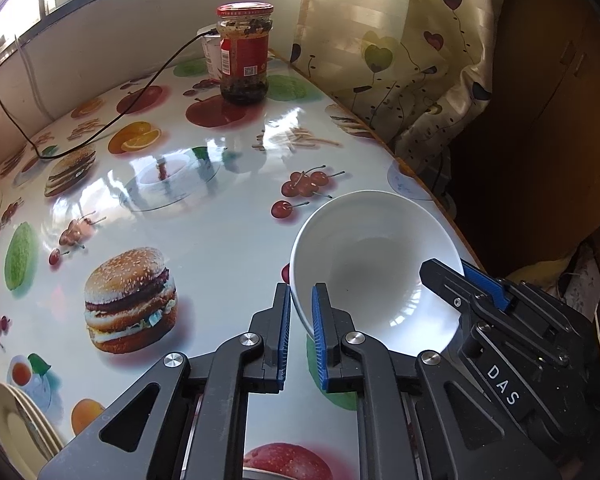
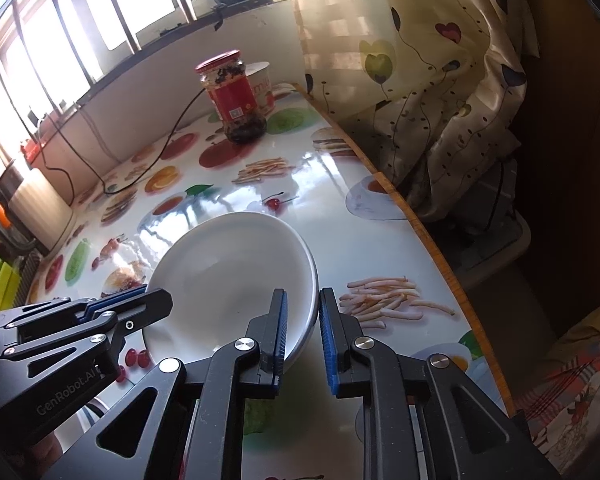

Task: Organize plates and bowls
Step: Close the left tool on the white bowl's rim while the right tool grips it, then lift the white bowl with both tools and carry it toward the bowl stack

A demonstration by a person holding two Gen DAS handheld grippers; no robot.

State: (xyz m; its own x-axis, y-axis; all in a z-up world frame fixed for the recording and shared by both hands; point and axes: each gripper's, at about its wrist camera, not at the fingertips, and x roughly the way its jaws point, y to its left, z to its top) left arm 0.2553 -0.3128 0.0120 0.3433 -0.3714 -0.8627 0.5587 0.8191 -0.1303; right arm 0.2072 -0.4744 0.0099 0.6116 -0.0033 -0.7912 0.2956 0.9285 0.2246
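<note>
A white bowl (image 1: 372, 248) (image 2: 228, 264) rests near the right edge of the food-print table (image 1: 220, 220) (image 2: 340, 208). My left gripper (image 1: 300, 290) (image 2: 156, 294) is shut on the bowl's left rim, one blue pad inside and one outside. On the opposite rim my right gripper (image 2: 302, 294) (image 1: 448, 266) is shut the same way, with the rim pinched between its pads. A stack of cream plates (image 1: 16, 416) lies at the table's near left corner, seen only in the left wrist view.
A red-lidded jar (image 1: 244, 52) (image 2: 234, 96) stands at the far side with a white cup (image 1: 209, 52) (image 2: 264, 84) behind it. A black cable (image 1: 148, 84) (image 2: 172, 136) runs across the far left. The curtain (image 1: 400, 60) (image 2: 420, 80) hangs beside the table's right edge.
</note>
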